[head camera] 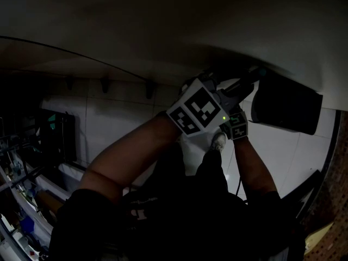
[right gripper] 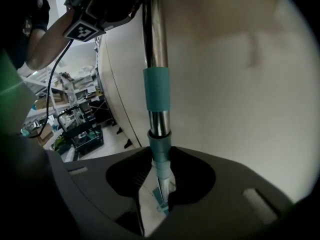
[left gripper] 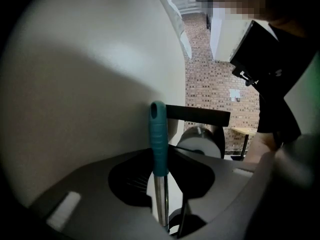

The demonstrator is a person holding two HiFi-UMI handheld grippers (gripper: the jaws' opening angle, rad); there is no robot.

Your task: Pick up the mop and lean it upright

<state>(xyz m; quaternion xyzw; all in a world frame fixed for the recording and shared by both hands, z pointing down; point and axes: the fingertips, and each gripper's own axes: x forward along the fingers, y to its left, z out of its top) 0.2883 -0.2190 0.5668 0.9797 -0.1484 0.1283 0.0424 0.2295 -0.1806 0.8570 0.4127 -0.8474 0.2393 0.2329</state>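
The mop handle (head camera: pixel 244 83) is a chrome pole with a teal end grip, standing close along a pale wall (head camera: pixel 163 20). In the left gripper view the teal grip (left gripper: pixel 158 139) rises between the jaws of my left gripper (left gripper: pixel 161 184), which is shut on the pole just below it. In the right gripper view the pole (right gripper: pixel 156 44), with its teal sleeve (right gripper: pixel 157 90) and collar, runs up out of my right gripper (right gripper: pixel 161 179), which is shut on it lower down. From the head view, the left gripper (head camera: pixel 209 99) sits above the right gripper (head camera: pixel 237 125). The mop head is hidden.
A dark box (head camera: pixel 285 105) sits just right of the grippers. A black bar (left gripper: pixel 197 113) and a round white roll (left gripper: pixel 200 141) stand beyond the handle, with a brick wall (left gripper: pixel 215 84) behind. Cluttered shelves and a cart (right gripper: pixel 75 124) lie to the left. My shoe (head camera: pixel 218 140) is below.
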